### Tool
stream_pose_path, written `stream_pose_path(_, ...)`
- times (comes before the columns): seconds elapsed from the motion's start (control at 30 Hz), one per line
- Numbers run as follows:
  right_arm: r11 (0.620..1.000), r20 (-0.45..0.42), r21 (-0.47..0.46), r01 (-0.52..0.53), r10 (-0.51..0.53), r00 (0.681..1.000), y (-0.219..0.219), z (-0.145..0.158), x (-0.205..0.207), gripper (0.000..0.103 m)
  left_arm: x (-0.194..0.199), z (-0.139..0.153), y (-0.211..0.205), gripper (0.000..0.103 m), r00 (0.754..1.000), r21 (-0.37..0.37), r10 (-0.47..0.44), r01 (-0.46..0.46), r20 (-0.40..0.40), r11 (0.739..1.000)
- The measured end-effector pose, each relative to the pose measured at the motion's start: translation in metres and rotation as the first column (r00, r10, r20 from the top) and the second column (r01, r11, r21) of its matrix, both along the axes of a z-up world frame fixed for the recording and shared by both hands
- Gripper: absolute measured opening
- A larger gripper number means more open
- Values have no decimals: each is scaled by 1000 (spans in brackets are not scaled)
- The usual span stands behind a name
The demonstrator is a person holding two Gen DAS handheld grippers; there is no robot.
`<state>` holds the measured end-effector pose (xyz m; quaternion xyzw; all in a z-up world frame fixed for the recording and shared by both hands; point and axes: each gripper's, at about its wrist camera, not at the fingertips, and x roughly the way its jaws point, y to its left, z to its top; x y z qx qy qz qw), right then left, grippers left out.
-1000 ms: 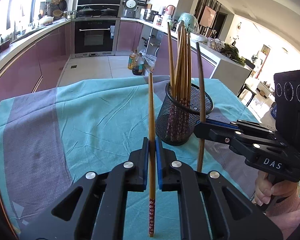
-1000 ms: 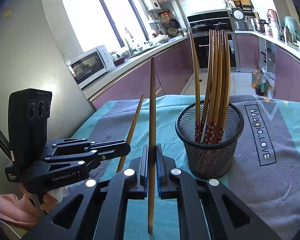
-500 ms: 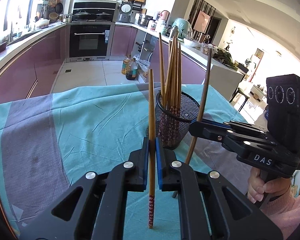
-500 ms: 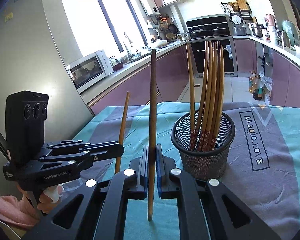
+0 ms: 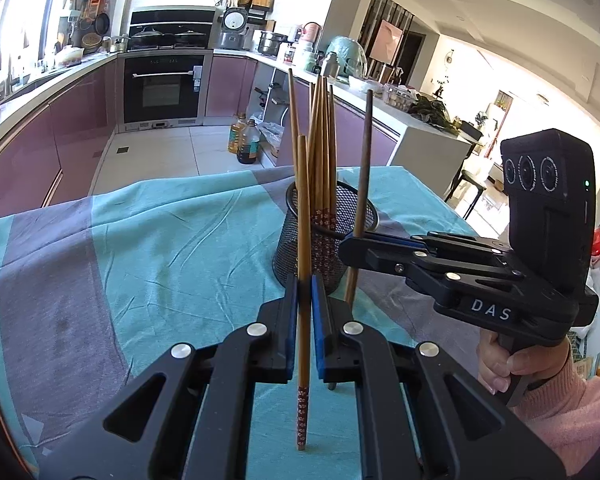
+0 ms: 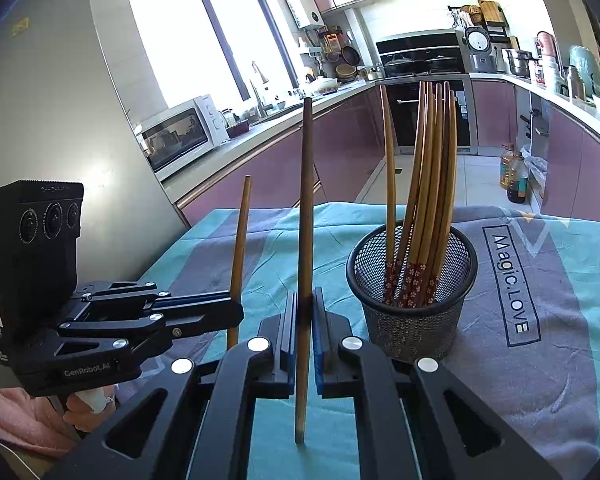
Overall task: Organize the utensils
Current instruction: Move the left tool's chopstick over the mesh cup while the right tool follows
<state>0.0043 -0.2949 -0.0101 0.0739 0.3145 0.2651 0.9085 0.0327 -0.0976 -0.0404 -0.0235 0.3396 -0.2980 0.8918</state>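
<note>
Wooden chopsticks stand upright, one clamped in each hand-held gripper: the left hand-held gripper and the right hand-held gripper, near the mesh holder of chopsticks on the teal-clothed worktop.

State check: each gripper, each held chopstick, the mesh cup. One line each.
Left gripper: shut on light chopstick.
Right gripper: shut on dark chopstick.
Light chopstick: held upright, outside mesh cup.
Dark chopstick: held upright, outside mesh cup.
Mesh cup: standing upright on cloth, holding a bundle of chopsticks.
</note>
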Motion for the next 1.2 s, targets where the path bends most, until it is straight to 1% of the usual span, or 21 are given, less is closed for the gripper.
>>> stream_pose_path(0.63, 1000, 50, 8, 29, -29, 998, -12, 15, -7, 6, -1, 12, 1, 8, 999, -23, -18, 19, 27, 1000)
stream_pose_path(0.9, 999, 69, 9, 35, -35, 997, -17, 20, -10, 6, -2, 20, 5, 8, 999, -32, -12, 13, 47, 999)
stream_pose_path(1.2, 999, 89, 10, 39, -40, 995, -18, 26, -12, 6, -1, 23, 8, 8, 998, -35, 3, -1, 65, 999)
